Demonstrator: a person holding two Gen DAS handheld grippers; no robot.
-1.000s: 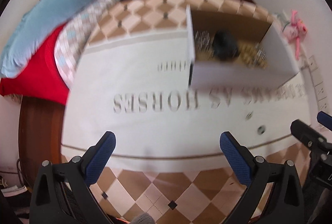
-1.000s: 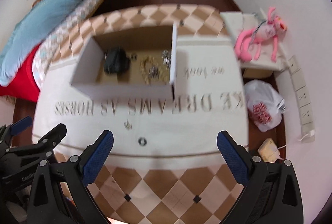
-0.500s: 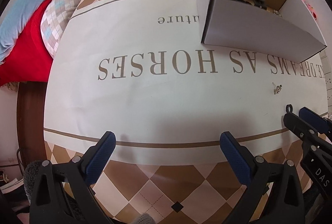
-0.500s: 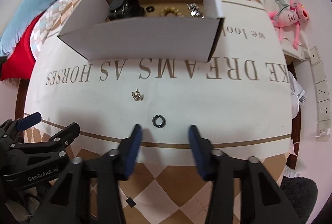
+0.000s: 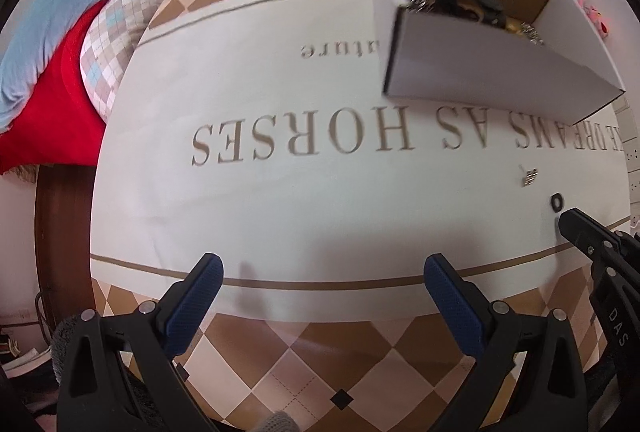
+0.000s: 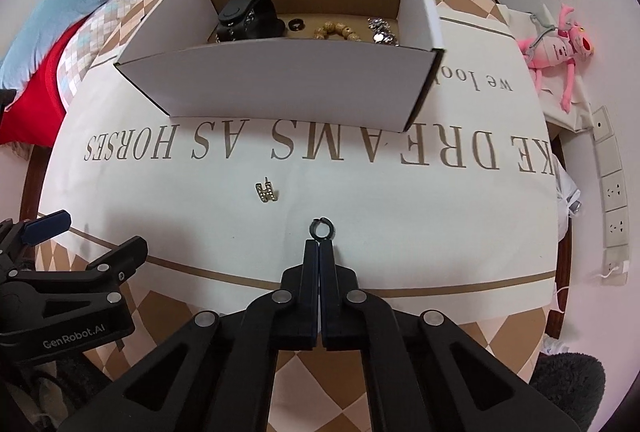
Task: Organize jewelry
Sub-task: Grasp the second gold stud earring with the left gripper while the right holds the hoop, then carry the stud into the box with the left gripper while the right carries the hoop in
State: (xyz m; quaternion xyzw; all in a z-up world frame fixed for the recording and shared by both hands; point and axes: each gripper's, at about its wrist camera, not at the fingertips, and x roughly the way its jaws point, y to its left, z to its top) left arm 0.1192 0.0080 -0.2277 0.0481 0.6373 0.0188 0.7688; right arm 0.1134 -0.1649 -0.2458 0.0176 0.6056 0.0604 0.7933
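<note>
A small black ring (image 6: pixel 321 229) lies on the cream printed cloth (image 6: pixel 400 216). My right gripper (image 6: pixel 319 242) is shut, its tips pinching the ring's near edge. To its left rests a gold H-shaped earring (image 6: pixel 267 191). Behind stands an open white cardboard box (image 6: pixel 280 80) holding a black pouch (image 6: pixel 248 16), another dark ring (image 6: pixel 296 25), a wooden bead bracelet (image 6: pixel 338 31) and silver pieces (image 6: pixel 382 30). My left gripper (image 5: pixel 322 296) hangs open over bare cloth. Its view shows the ring (image 5: pixel 557 201), earring (image 5: pixel 530 177), box (image 5: pixel 500 72) and right gripper (image 5: pixel 568 226) at the right.
Blue and red bedding (image 6: pixel 72 12) lies past the cloth's left edge. A pink plush toy (image 6: pixel 560 48) and wall sockets (image 6: pixel 612 188) are on the right, with a white plastic bag (image 6: pixel 568 192) beside them. The cloth's checked border (image 5: pixel 320 360) runs along the near edge.
The right jaws went from wide open to shut at the black ring, which shifted slightly on the cloth. Both grippers sank toward the cloth, so box and print look larger.
</note>
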